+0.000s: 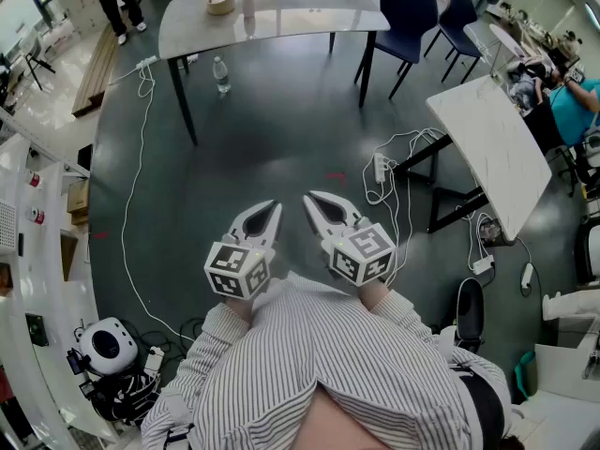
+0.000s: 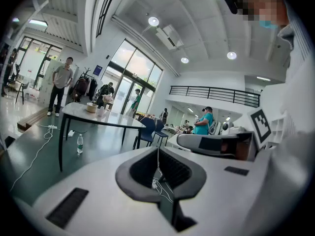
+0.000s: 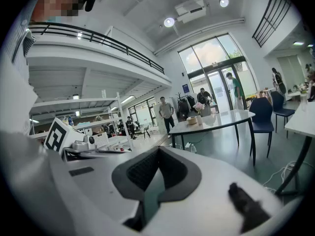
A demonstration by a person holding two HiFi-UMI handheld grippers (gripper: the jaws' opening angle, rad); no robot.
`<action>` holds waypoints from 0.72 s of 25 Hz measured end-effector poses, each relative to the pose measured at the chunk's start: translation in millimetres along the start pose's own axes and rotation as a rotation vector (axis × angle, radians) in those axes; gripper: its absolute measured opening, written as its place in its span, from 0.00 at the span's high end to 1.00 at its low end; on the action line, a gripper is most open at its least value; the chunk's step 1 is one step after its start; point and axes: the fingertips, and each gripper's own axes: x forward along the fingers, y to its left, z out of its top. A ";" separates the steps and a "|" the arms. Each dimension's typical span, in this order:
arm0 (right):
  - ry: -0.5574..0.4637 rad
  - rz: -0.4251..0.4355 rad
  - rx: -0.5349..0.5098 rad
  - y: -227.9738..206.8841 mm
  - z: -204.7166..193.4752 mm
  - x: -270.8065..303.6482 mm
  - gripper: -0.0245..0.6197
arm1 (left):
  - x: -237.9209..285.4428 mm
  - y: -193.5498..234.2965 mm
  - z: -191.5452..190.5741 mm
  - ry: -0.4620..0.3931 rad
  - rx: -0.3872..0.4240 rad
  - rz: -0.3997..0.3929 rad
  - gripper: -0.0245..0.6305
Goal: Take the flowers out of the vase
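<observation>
One broad, dark, glossy floor (image 1: 281,129) spreads below me. At twelve o'clock a pale, round-cornered table (image 1: 309,17) carries the slim vase (image 1: 248,6) of pink flowers (image 3: 198,106) — well away from my left claw (image 1: 272,206) and right claw (image 1: 309,198), both closed, empty.

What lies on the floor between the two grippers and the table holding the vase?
In the head view, mostly bare dark floor, with one water bottle standing near a leg of the table that bears the vase.

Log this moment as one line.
left tongs: shut, empty | right tongs: shut, empty | pink flowers: in pale vase on distant grey table
</observation>
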 end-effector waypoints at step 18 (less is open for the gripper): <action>0.009 -0.059 0.031 -20.4 -7.3 -0.2 0.94 | 15.0 -10.0 -12.1 0.042 0.001 -0.020 0.93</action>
